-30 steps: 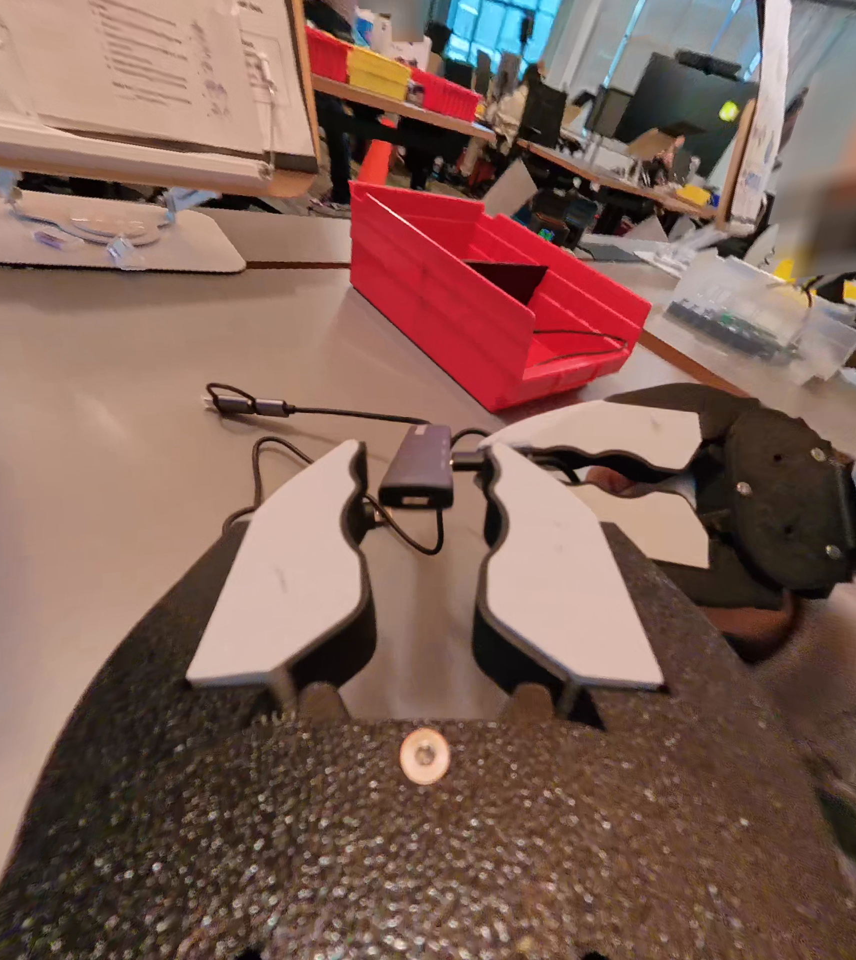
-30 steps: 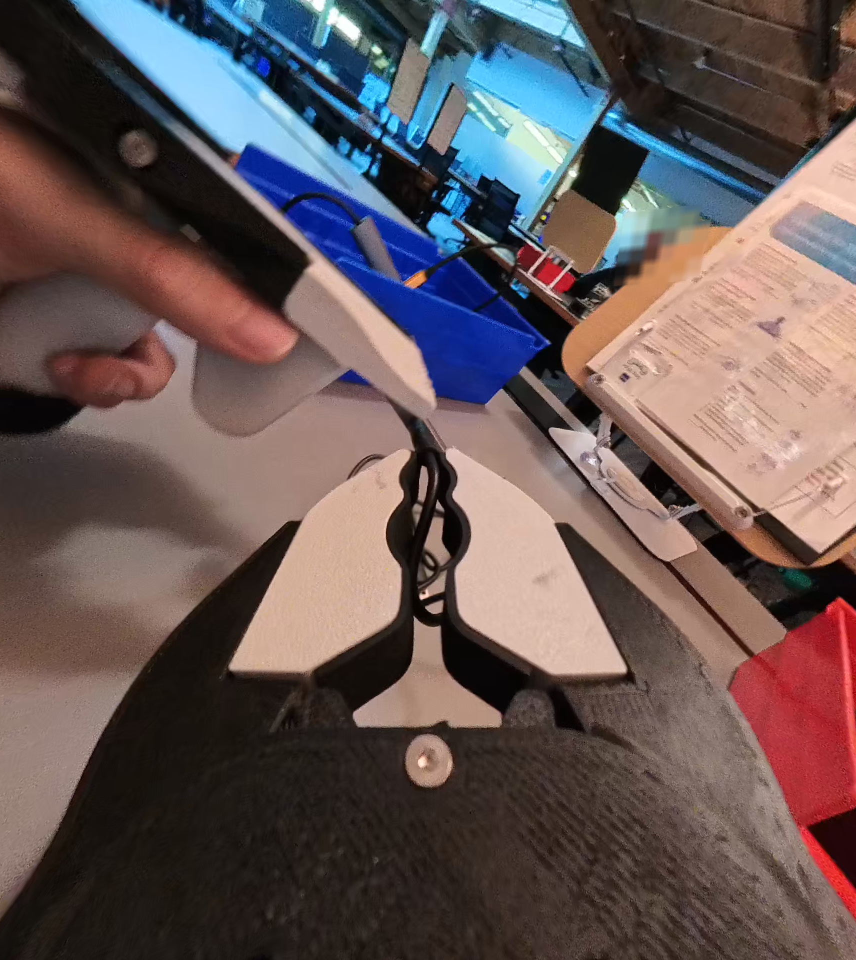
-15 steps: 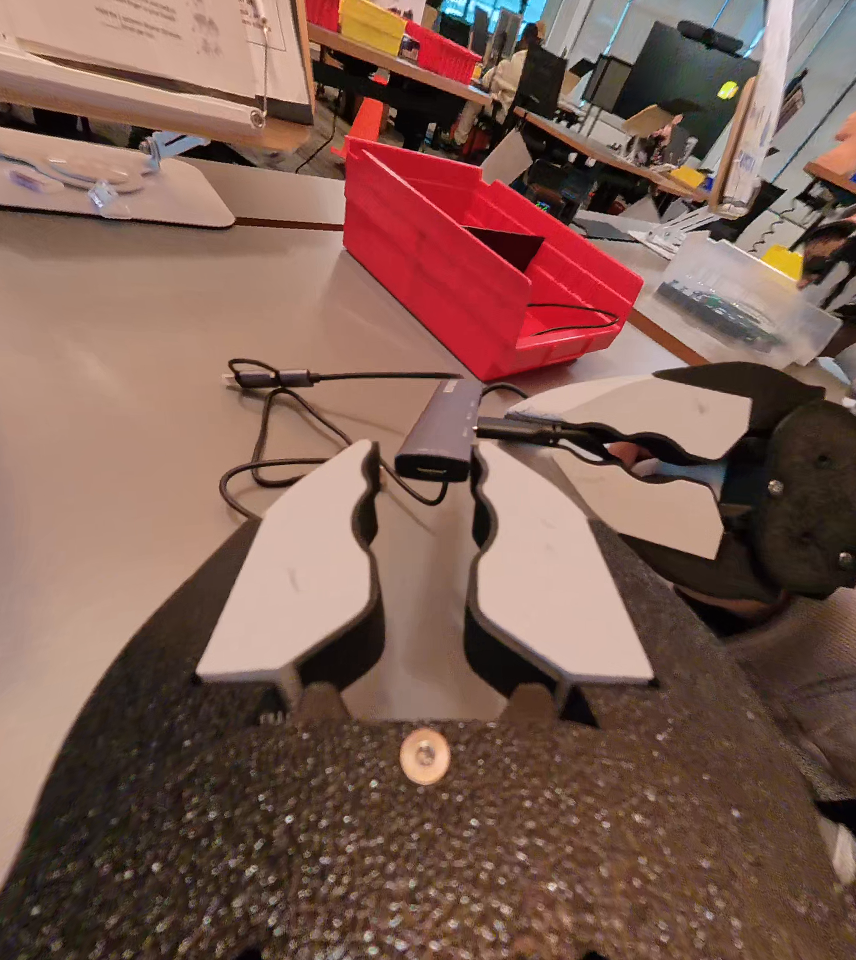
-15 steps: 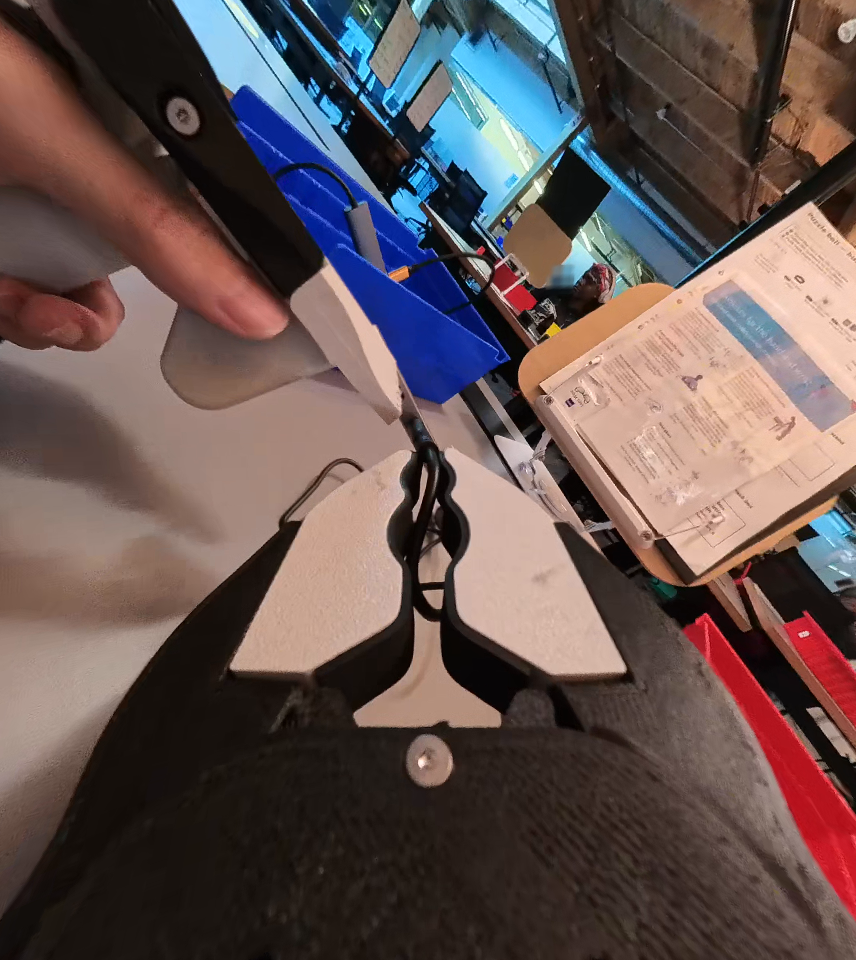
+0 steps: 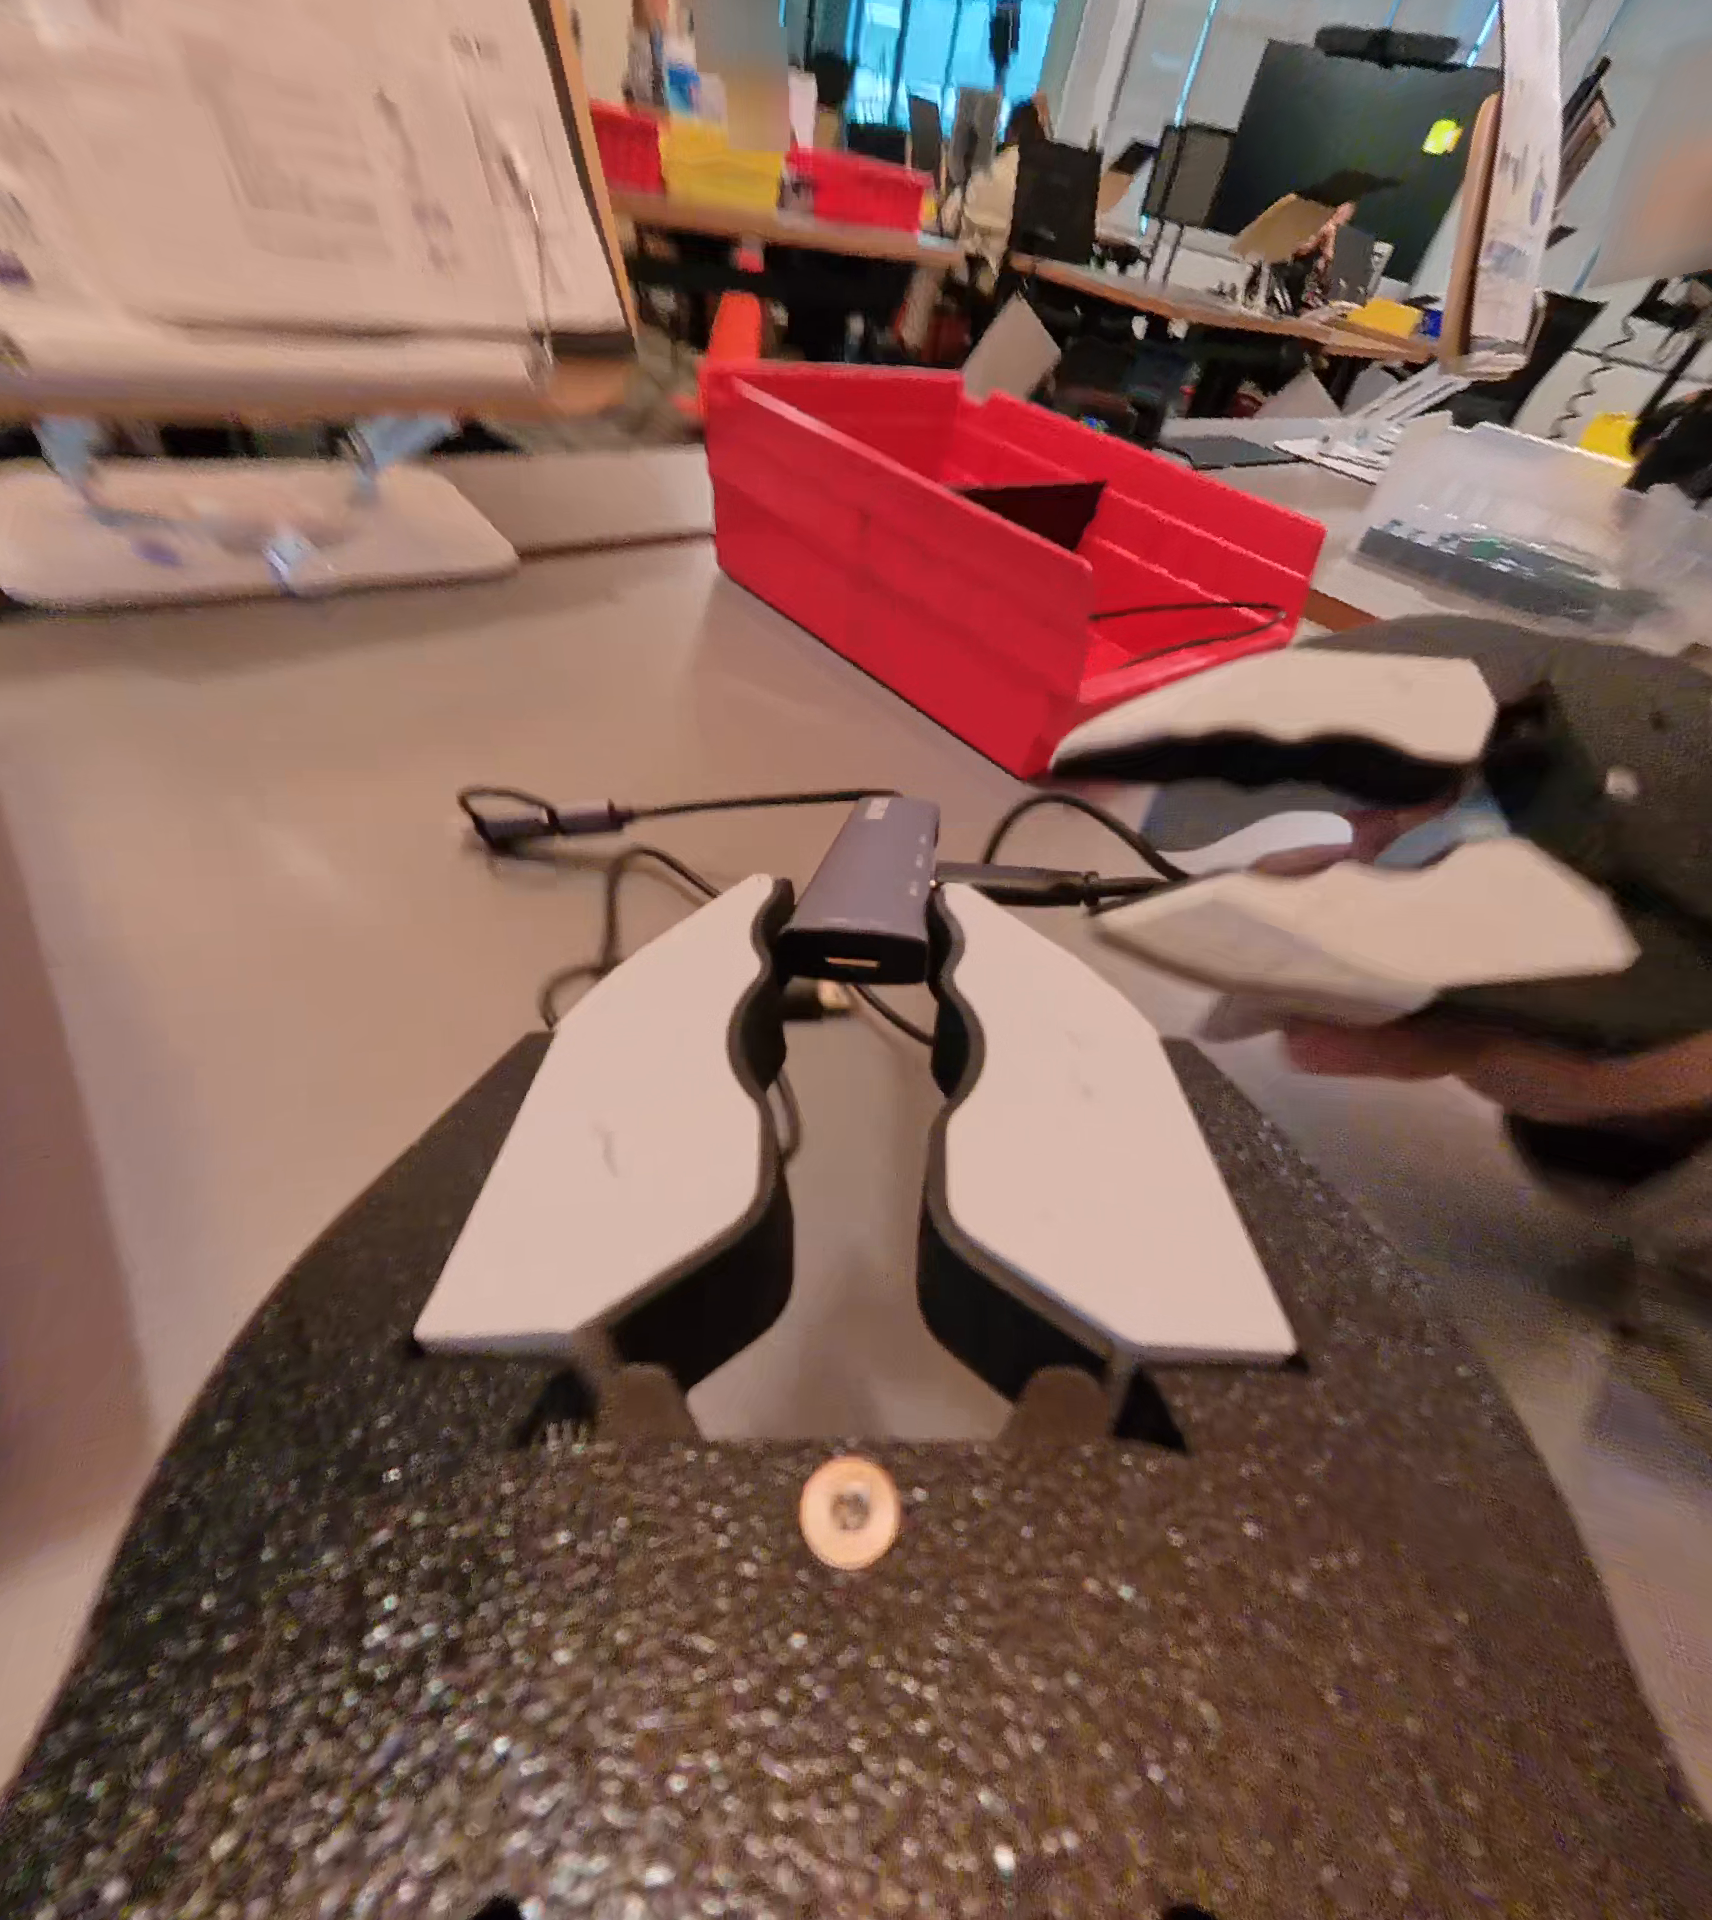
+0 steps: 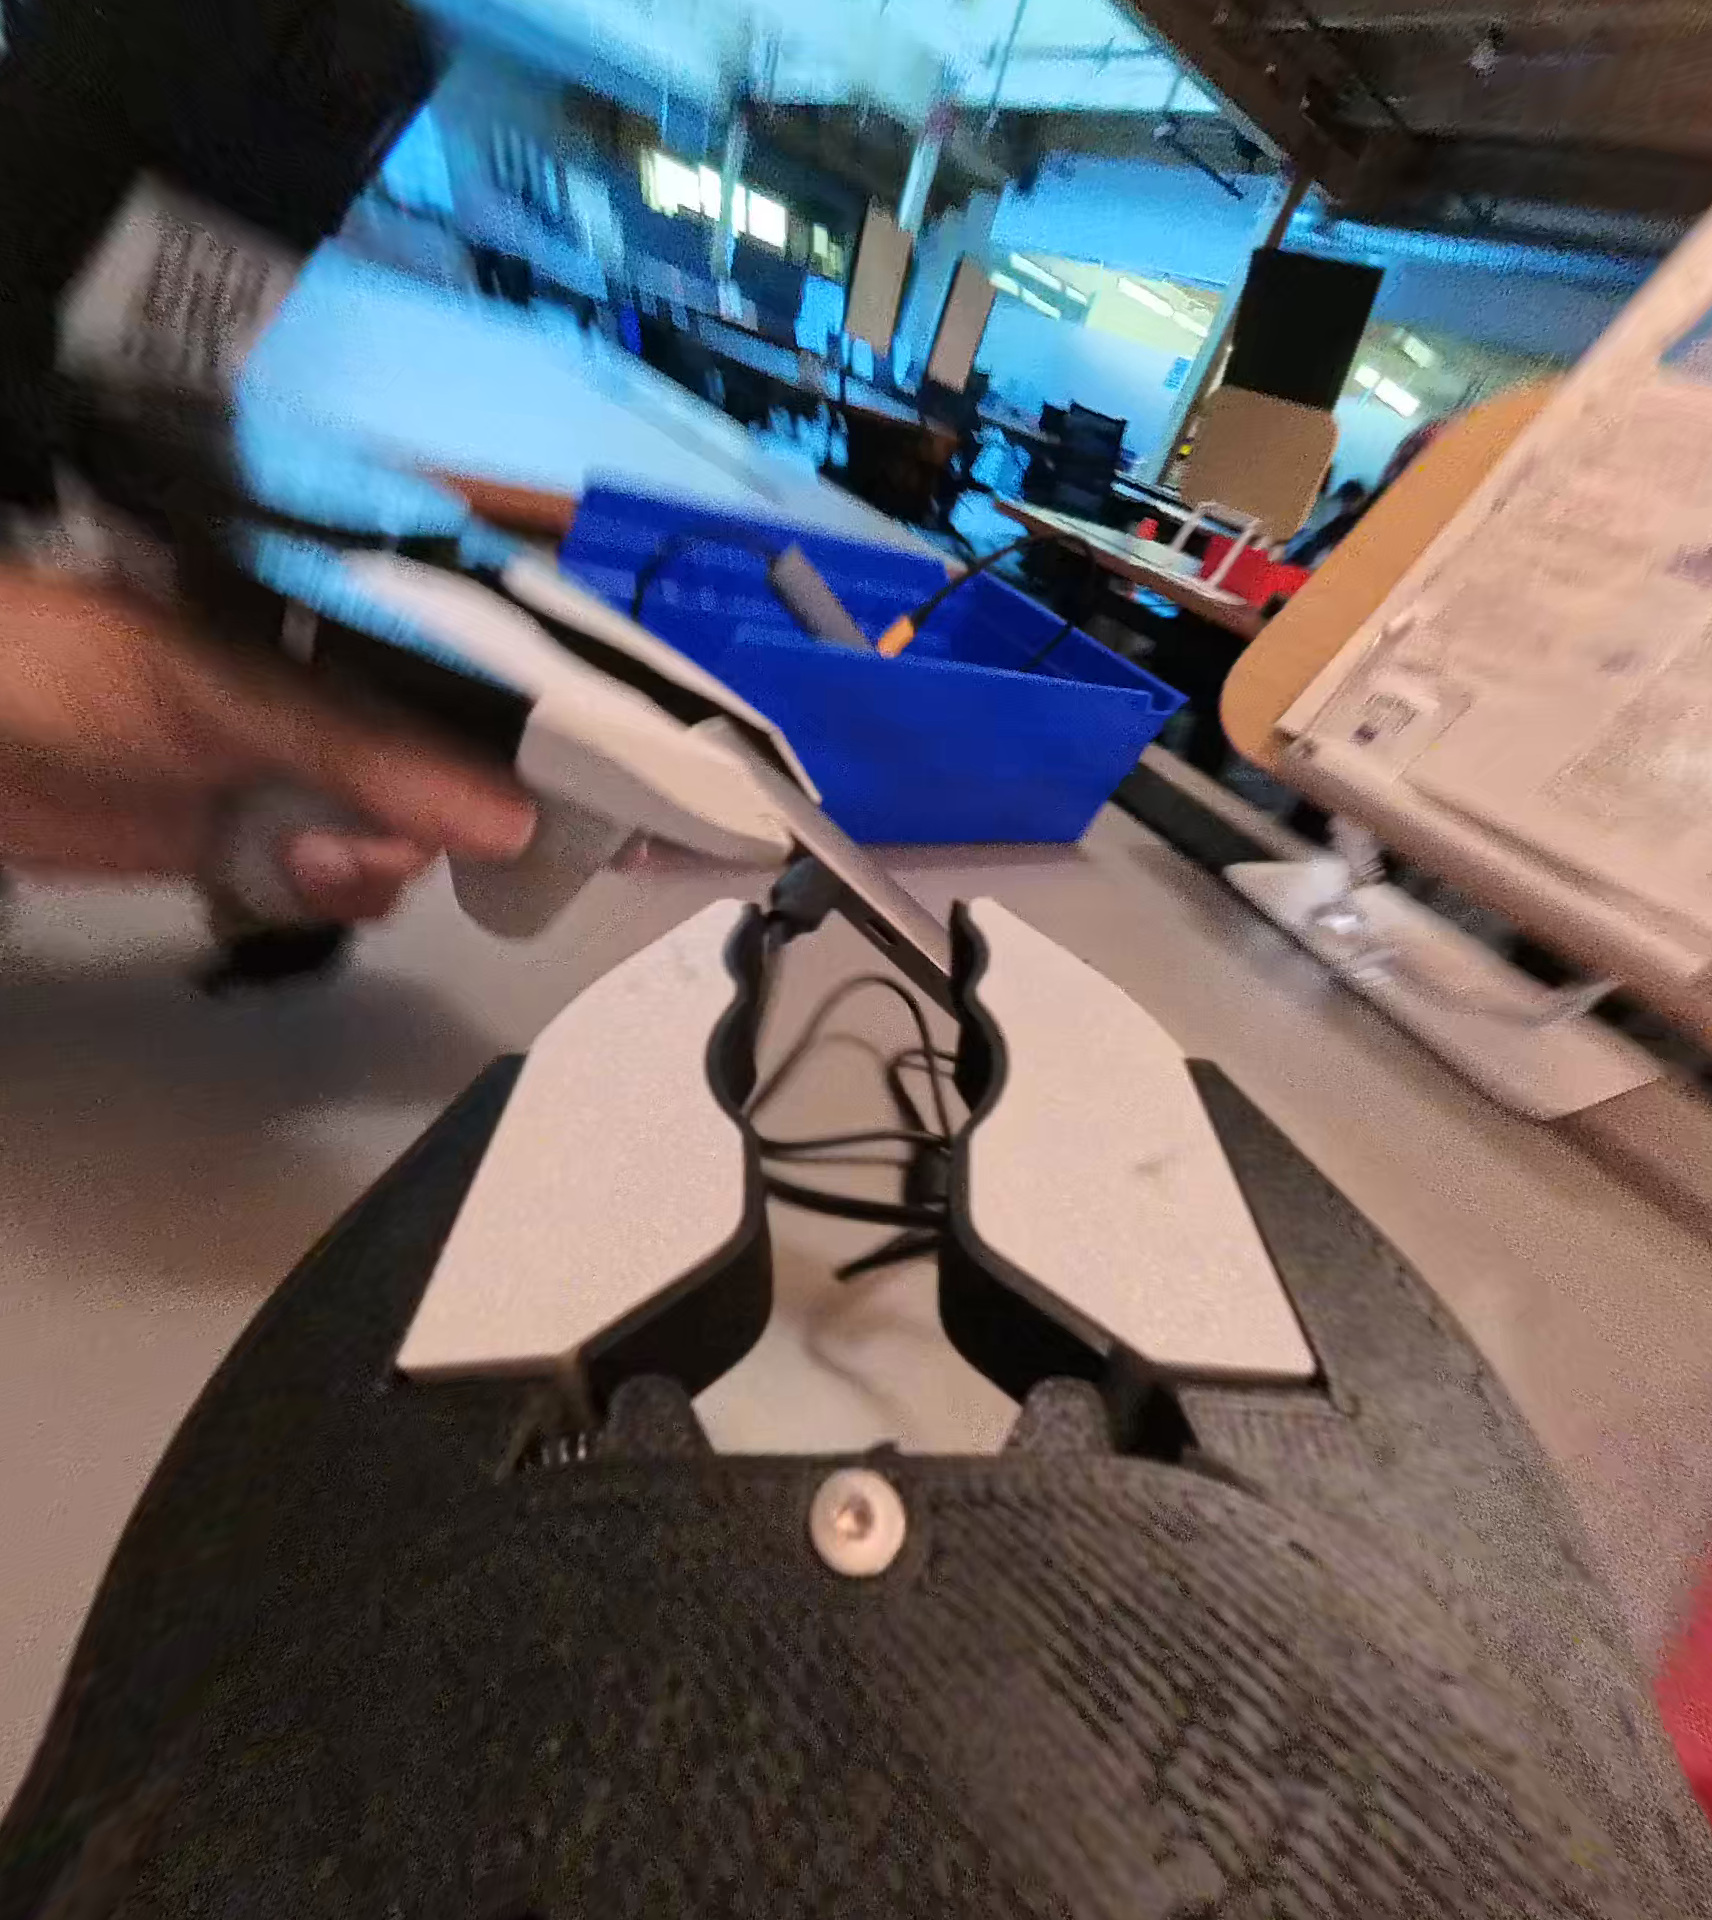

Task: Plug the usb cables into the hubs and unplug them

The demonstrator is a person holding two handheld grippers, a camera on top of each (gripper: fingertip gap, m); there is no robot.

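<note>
A dark grey USB hub (image 5: 867,894) is held off the grey table (image 5: 260,935) between the tips of my left gripper (image 5: 852,920), which is shut on its near end. A black USB cable plug (image 5: 1023,883) sits in the hub's right side. The hub's own short lead ends in a connector (image 5: 540,821) lying on the table. My right gripper (image 6: 857,925) is open with its jaws well apart. In its view the hub (image 6: 883,925) and the plug (image 6: 795,883) are just ahead of its tips, and black cable loops (image 6: 862,1143) lie beneath. The right gripper also shows in the left wrist view (image 5: 1080,831).
A red bin (image 5: 935,582) with a black cable stands behind the hub. A blue bin (image 6: 935,717) holding another hub and cables is at the far side. A document stand (image 5: 239,520) with papers is at the back left, and a clear plastic box (image 5: 1558,561) at the right.
My right gripper has opened and let go of the cable, whose plug now sits in the hub's side. My left gripper has closed in on the hub and holds it raised.
</note>
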